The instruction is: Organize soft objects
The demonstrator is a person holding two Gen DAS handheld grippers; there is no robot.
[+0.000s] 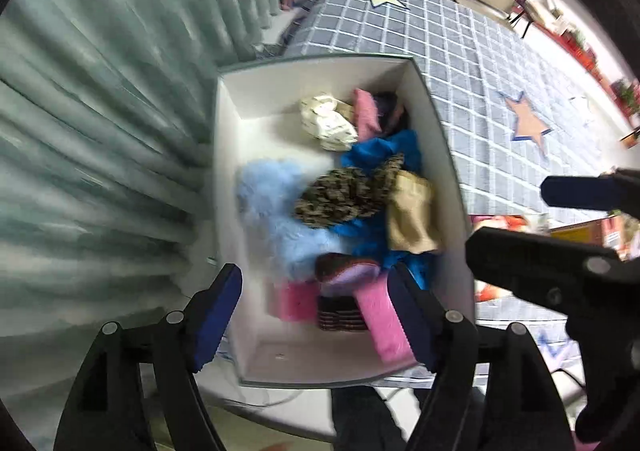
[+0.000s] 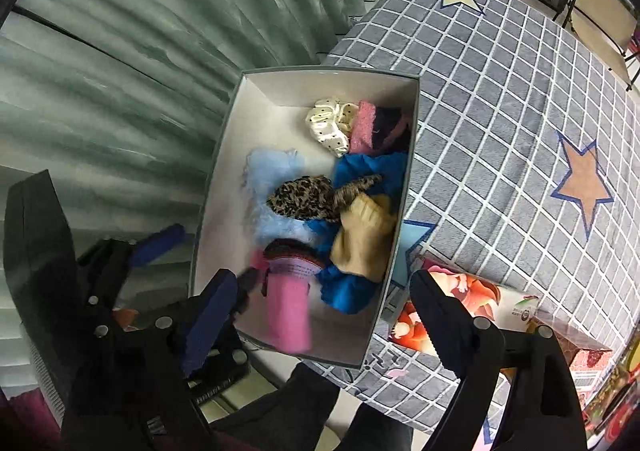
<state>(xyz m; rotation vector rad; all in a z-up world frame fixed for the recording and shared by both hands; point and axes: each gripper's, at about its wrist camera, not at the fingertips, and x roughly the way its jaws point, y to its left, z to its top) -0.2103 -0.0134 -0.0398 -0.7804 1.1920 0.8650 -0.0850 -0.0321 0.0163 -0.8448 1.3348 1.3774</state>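
Both the left tongs (image 1: 316, 315) and the right tongs (image 2: 324, 311) hang released, with nothing between them, above the white box (image 1: 280, 91), where the soft pieces (image 1: 344, 195) lie on the checked bench (image 1: 460, 63).

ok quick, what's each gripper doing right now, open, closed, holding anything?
Left gripper: open, holding nothing, above the box.
Right gripper: open, holding nothing.

One box (image 1: 440, 123) holding about nine soft pieces, three of them pink; two stars on the cloth.
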